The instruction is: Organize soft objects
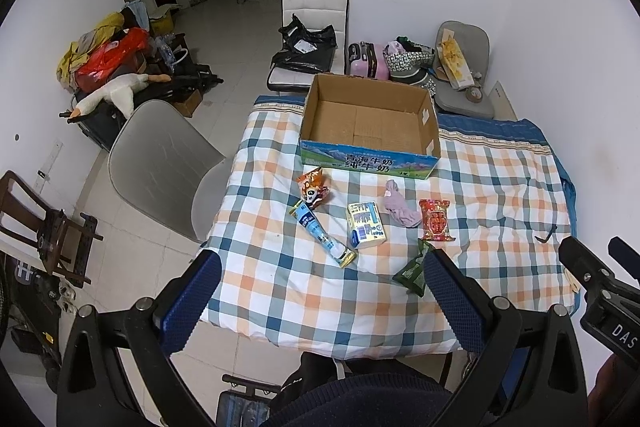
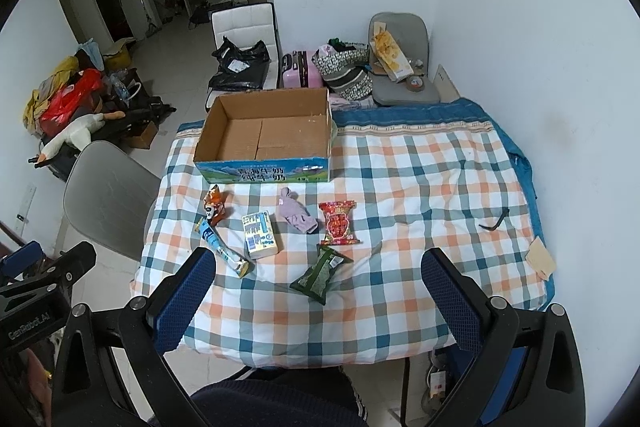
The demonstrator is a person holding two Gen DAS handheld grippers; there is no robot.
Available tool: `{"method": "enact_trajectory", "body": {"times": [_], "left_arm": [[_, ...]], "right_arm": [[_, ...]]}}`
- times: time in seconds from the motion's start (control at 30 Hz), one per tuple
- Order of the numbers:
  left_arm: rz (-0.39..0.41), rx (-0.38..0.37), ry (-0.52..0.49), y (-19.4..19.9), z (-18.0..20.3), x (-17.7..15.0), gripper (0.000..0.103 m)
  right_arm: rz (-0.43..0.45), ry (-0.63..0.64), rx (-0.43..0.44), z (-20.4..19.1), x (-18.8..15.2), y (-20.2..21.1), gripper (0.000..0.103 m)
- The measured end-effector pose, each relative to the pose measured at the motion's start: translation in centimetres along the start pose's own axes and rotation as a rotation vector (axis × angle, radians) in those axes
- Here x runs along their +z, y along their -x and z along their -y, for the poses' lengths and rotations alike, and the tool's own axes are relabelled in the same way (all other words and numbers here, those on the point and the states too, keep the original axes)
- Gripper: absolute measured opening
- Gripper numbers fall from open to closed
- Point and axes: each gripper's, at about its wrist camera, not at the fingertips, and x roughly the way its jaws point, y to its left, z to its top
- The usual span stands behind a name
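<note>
Item 1. We hold the left gripper (image 1: 320, 287) and the right gripper (image 2: 318, 283) above the near edge of the checked quilt (image 2: 400, 187); both stand with jaws spread wide and nothing between them.

Item 2. Green packet (image 2: 321, 273), nearest the near edge, long axis running from near-left to far-right. It lies straight ahead of the right gripper; in the left wrist view it sits beside that gripper's right-hand finger, so we judge the right hand the better placed for it.

Item 3. Middle row, left to right: blue tube (image 2: 224, 247), lying diagonally; yellow-and-blue carton (image 2: 260, 234); red packet (image 2: 338, 223). The tube and carton lie toward the left gripper's side.

Item 4. Just beyond that row: orange panda packet (image 2: 216, 207) toward the left edge; mauve cloth piece (image 2: 298, 217), crumpled, between carton and red packet.

Item 5. Open cardboard box (image 2: 224, 131), at the far-left part of the quilt, nothing in it; we take it as the destination.

Item 6. Small dark bent object (image 2: 494, 221), near the right edge, well apart from the rest.
</note>
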Motion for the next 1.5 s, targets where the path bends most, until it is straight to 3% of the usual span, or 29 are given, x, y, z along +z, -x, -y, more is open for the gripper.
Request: {"method": "enact_trajectory", "body": {"times": [0.17, 0.3, 0.5, 0.67, 0.87, 1.07, 1.2, 1.27, 1.37, 1.4, 1.5], "left_arm": [[-0.025, -0.001, 0.009, -2.4, 0.0, 0.0, 0.103], [-0.085, 0.018, 0.032, -7.4, -0.3, 0.9, 0.103], [-0.195, 0.016, 0.070, -16.4, -0.6, 1.6, 0.103], [-0.304, -0.018, 0.020, -24.6, 2.0, 2.0, 0.103], [-0.448, -0.030, -0.017, -34.8, 5.6, 1.8, 0.103], [-0.594, -0.025, -0.016, -43.1, 7.4, 0.2, 0.103], [-0.654, -0.038, 0.006, -45.8, 7.7, -1.2, 0.103], [-0.657, -0.040, 0.013, -46.5, 7.8, -1.8, 0.095], [-0.666, -0.034, 0.011, -47.1, 8.0, -2.6, 0.066], [-0.662, -0.022, 0.005, -47.1, 8.1, -2.8, 0.063], [-0.633, -0.004, -0.001, -46.6, 8.2, -3.2, 0.062]], "right_arm": [[-0.053, -0.031, 0.006, 0.6, 0.4, -3.5, 0.103], [-0.133, -0.075, 0.021, 2.1, 0.6, -8.6, 0.103], [-0.272, -0.082, -0.009, 3.5, 0.3, -20.9, 0.103], [-0.377, -0.052, -0.029, 4.5, -0.5, -32.3, 0.103], [-0.487, -0.060, -0.063, 5.8, -0.1, -43.5, 0.094], [-0.581, -0.092, -0.044, 7.0, -0.9, -50.5, 0.090], [-0.634, -0.104, 0.000, 7.2, -2.0, -53.7, 0.082], [-0.657, -0.108, 0.020, 7.1, -2.6, -55.0, 0.072], [-0.667, -0.108, 0.020, 7.1, -3.3, -56.1, 0.061], [-0.665, -0.107, 0.024, 7.1, -3.5, -56.1, 0.052], [-0.666, -0.105, 0.019, 7.5, -4.0, -56.0, 0.050]]}}
